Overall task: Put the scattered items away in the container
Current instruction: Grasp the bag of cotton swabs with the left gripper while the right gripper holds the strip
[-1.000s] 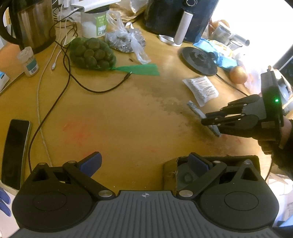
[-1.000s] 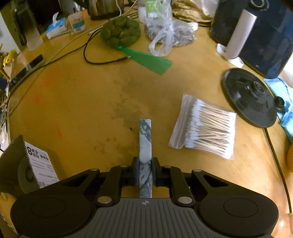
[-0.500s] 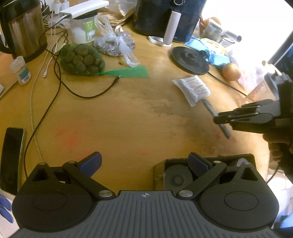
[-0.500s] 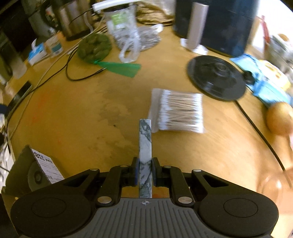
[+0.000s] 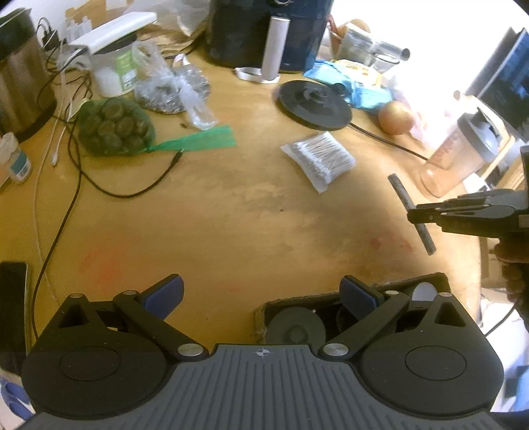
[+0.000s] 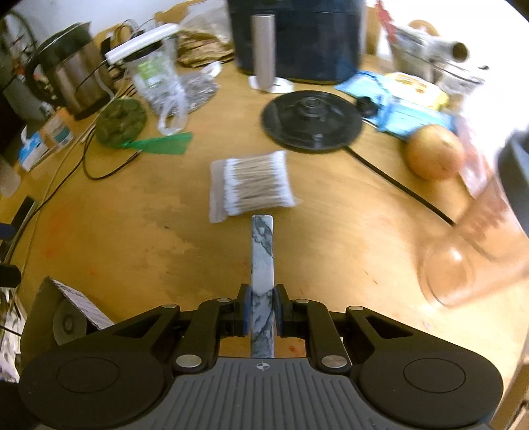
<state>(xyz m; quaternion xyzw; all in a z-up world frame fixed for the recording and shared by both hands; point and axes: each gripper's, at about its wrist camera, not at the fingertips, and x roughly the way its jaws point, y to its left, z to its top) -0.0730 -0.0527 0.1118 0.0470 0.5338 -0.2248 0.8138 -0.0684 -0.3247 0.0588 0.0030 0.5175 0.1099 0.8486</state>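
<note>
My right gripper (image 6: 262,309) is shut on a marbled grey-white bar (image 6: 262,261) and holds it above the wooden table. In the left wrist view the right gripper (image 5: 417,214) is at the right edge with the bar (image 5: 400,192) sticking out above and below its fingers. My left gripper (image 5: 261,294) is open and empty, above the near rim of a cardboard box (image 5: 330,296) that holds round dark discs. The box also shows at the lower left of the right wrist view (image 6: 43,297). A bag of cotton swabs (image 6: 251,185) lies on the table just beyond the bar's tip.
A green net of round items (image 5: 112,127), a black cable (image 5: 125,188), a black round kettle base (image 5: 312,104), an onion (image 5: 395,117), a shaker bottle (image 5: 459,155), a phone (image 5: 11,297), a steel kettle (image 6: 72,82) and a dark appliance (image 5: 264,29) stand around the table.
My right gripper has lifted the marbled bar off the table and carried it right and up. The left gripper has pulled back slightly, showing more of the box.
</note>
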